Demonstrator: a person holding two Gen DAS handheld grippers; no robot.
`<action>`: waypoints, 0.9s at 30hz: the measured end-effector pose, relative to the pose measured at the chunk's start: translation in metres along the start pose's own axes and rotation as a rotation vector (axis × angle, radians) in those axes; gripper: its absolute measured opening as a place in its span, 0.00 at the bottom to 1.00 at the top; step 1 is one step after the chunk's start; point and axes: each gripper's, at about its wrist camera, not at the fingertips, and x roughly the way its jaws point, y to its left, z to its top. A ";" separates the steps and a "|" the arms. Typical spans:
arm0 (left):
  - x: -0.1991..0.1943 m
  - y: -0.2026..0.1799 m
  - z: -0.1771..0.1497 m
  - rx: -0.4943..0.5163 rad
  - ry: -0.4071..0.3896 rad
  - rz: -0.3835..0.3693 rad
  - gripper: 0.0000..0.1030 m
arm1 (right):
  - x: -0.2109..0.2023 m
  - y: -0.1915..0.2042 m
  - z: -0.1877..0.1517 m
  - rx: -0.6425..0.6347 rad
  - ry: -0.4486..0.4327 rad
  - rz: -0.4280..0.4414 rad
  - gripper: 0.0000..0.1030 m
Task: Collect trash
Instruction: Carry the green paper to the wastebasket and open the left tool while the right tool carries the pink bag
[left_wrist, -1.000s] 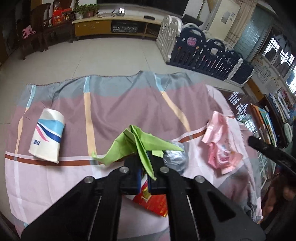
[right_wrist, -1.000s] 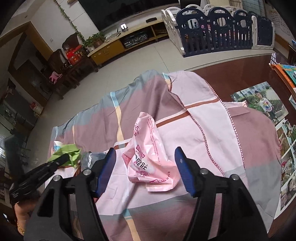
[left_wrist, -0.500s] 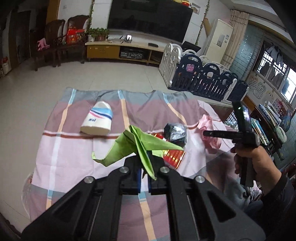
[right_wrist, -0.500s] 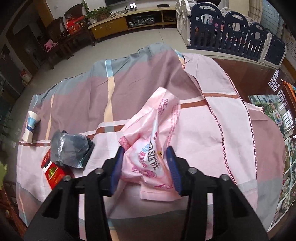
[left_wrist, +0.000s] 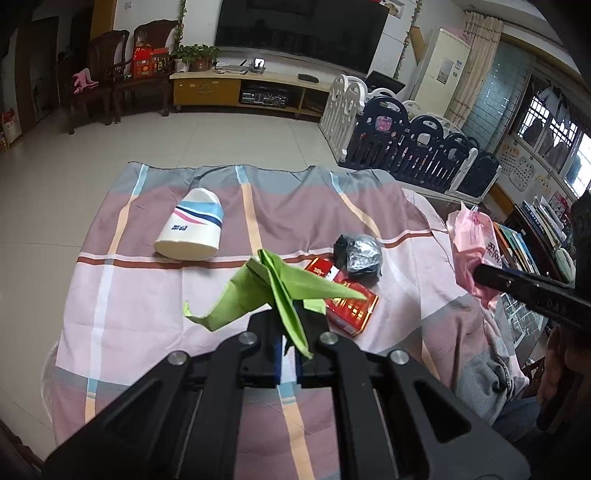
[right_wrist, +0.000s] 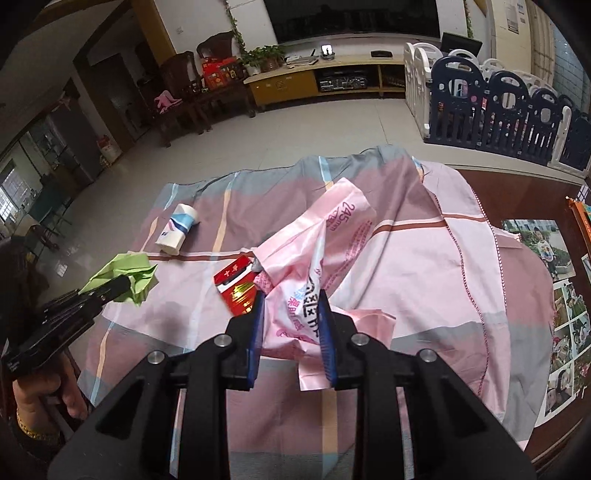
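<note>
My left gripper is shut on a folded green paper and holds it above the cloth; the paper also shows in the right wrist view. My right gripper is shut on a pink plastic bag and holds it lifted off the cloth; the bag also shows in the left wrist view. On the plaid cloth lie a white paper cup with blue and pink stripes, a red cigarette box and a crumpled black and silver wrapper.
The cloth covers a brown table with photos under its glass at the right. A play fence stands beyond the table. Books stand at the right edge. Tiled floor lies beyond the far edge.
My right gripper closed on the pink bag and lifted it off the cloth. My left gripper rose and drew back with the green paper, so more of the cloth shows.
</note>
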 end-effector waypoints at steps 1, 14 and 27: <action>-0.001 0.000 0.000 0.001 0.002 0.002 0.05 | 0.001 0.006 -0.001 -0.010 0.001 0.004 0.26; 0.003 -0.001 -0.001 0.008 0.020 0.002 0.06 | 0.019 0.021 -0.001 -0.036 0.030 0.025 0.26; 0.003 0.000 -0.003 0.011 0.028 0.003 0.06 | 0.019 0.020 0.000 -0.037 0.032 0.026 0.26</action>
